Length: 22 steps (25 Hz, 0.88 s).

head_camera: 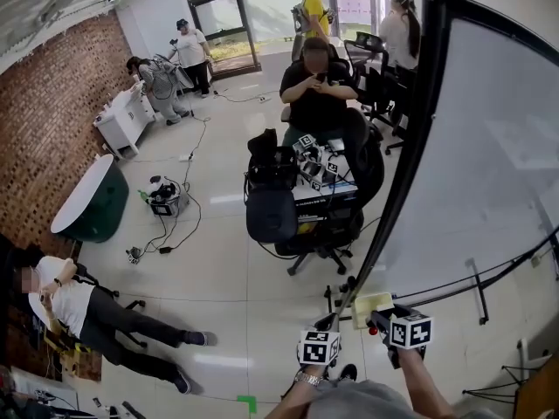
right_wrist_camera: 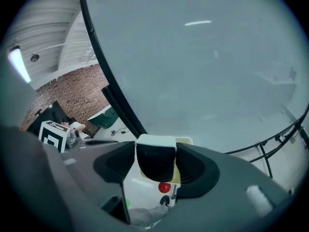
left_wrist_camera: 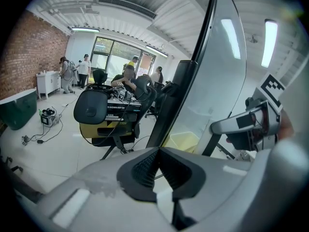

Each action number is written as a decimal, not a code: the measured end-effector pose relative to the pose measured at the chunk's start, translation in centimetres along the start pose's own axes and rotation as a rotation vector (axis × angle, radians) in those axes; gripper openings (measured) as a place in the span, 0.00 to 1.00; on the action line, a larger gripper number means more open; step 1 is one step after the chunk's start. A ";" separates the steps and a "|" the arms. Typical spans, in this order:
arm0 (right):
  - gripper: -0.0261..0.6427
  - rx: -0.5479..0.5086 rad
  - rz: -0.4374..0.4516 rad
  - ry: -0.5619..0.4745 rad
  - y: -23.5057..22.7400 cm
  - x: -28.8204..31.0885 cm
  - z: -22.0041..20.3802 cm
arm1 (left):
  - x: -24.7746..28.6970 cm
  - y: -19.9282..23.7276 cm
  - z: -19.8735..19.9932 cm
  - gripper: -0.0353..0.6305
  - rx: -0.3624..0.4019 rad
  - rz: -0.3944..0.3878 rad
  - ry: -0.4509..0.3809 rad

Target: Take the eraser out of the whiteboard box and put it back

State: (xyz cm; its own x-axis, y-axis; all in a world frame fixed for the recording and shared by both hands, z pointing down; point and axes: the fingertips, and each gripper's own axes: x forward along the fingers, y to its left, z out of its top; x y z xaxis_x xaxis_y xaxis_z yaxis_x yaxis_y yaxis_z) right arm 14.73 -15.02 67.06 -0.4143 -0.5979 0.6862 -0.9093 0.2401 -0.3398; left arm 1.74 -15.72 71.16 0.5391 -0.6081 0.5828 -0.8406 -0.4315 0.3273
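The right tool (right_wrist_camera: 155, 164) is clenched on the eraser (right_wrist_camera: 155, 154) - a block with a dark felt face and a white back, held upright between the two jaws. Just behind it shows the rim of the yellow whiteboard box (right_wrist_camera: 186, 141); the eraser covers most of the box from this side, so I cannot tell if it touches it. In the head view the box (head_camera: 368, 303) sits at the lower corner of the big whiteboard (head_camera: 489, 147), just beside the black frame.

The left tool (left_wrist_camera: 158, 152) is closed with nothing between the jaws, and it hangs near the right one, a little to the side of the box.

Around them the floor (head_camera: 210, 269) is busy - a loaded office chair (head_camera: 301, 212) stands near the edge of the whiteboard, with a seated person (head_camera: 316, 81) behind it. Cables (head_camera: 170, 230) lie on the floor, a green table (head_camera: 87, 201) stands by the brick wall (head_camera: 44, 120), and another person (head_camera: 83, 312) sits on the floor at the left.
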 end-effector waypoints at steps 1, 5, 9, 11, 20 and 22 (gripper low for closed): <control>0.45 0.000 0.001 -0.001 0.0 0.1 0.0 | 0.0 0.1 0.0 0.06 -0.001 0.002 0.000; 0.45 0.003 0.008 0.009 -0.1 0.9 -0.3 | -0.1 0.2 0.0 0.06 -0.001 0.009 0.002; 0.45 0.001 0.008 0.027 -0.3 1.6 -1.0 | -0.3 0.5 0.0 0.06 -0.005 0.020 -0.002; 0.45 -0.002 0.007 0.038 -0.3 2.0 -1.5 | -0.5 0.7 -0.1 0.06 -0.007 0.026 -0.002; 0.45 -0.009 0.005 0.100 -0.6 4.0 -3.9 | -0.4 0.8 0.0 0.06 -0.007 0.031 -0.004; 0.45 -0.012 0.004 0.112 -0.8 4.2 -4.4 | -0.2 0.5 0.0 0.06 -0.005 0.028 -0.002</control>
State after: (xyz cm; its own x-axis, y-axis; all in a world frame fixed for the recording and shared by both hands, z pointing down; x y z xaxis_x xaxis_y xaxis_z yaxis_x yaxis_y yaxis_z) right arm 13.59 -14.36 73.03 -0.4192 -0.5080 0.7524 -0.9077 0.2522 -0.3354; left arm 1.22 -15.78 71.20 0.5157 -0.6212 0.5901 -0.8555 -0.4110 0.3150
